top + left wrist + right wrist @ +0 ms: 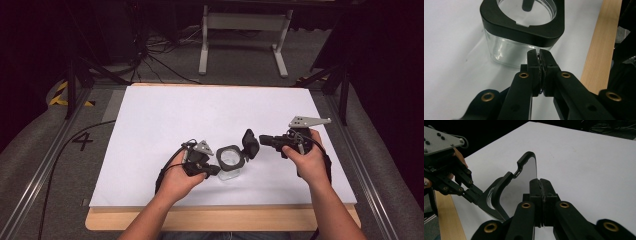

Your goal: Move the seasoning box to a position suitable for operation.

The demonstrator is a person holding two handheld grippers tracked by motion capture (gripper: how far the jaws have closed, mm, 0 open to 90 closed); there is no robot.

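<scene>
I see the left gripper (212,170) with both jaws pressed fully together, no gap between the pads. In the left gripper view the tips sit just against the black collar (524,27) of a clear container (230,164), at its near corner; the jaws appear clenched on nothing, though I cannot tell whether a thin edge is pinched between them. The container stands upright on the white worktop (165,120), near the front edge, between the two hands.

I see the right gripper (263,140) also with its jaws brought together, clamped on the black lid (250,143). In the right gripper view the lid (524,177) stands on edge, tilted, raised off the worktop beside the container's open mouth. The left gripper (477,195) touches the container collar in that view.
</scene>
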